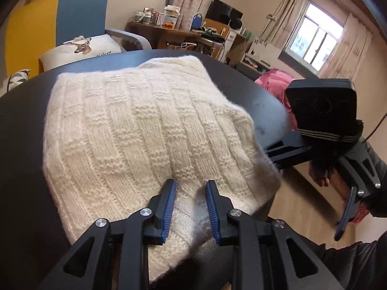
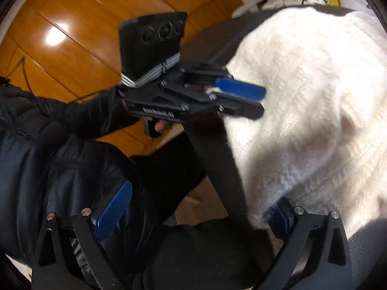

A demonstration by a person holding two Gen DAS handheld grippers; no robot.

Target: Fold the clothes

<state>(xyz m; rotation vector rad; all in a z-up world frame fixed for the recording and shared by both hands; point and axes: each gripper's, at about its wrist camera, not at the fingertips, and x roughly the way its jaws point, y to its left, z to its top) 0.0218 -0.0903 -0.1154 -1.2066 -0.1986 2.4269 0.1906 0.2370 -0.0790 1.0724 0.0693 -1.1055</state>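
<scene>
Around you is a bright living room with a shiny wood floor (image 2: pixel 60 36) and a blue chair (image 1: pixel 82 12) far behind. Your dark bench (image 1: pixel 21 130) fills most of the left wrist view, and it has bare top on the left side and at the back. That is your open room for spreading and sliding.

On the bench lies the cream knit sweater (image 1: pixel 135 125), already doubled into a thick pad. Its near part spills over the bench edge closest to you, and its right corner pokes past the edge too. It looks soft, fluffy and floppy. It will likely sag and stretch if you lift it by one spot, and the fuzzy yarn could snag on the ridged pads. It seems light but bulky. Take it by the thick folded edge, with both sides held well apart, not by one thin layer.

Watch the hanging part. If you pull toward yourself, the whole pad may slip off to the floor.

Your right gripper (image 2: pixel 197 211) is spread wide and holds nothing. It sits low by the near edge of the bench, and one finger is partly hidden by the hanging knit.

Your left gripper (image 1: pixel 191 205) is only partly apart. Its tips rest on the near edge of the sweater with knit between them. You cannot tell if it pinches the yarn.
</scene>
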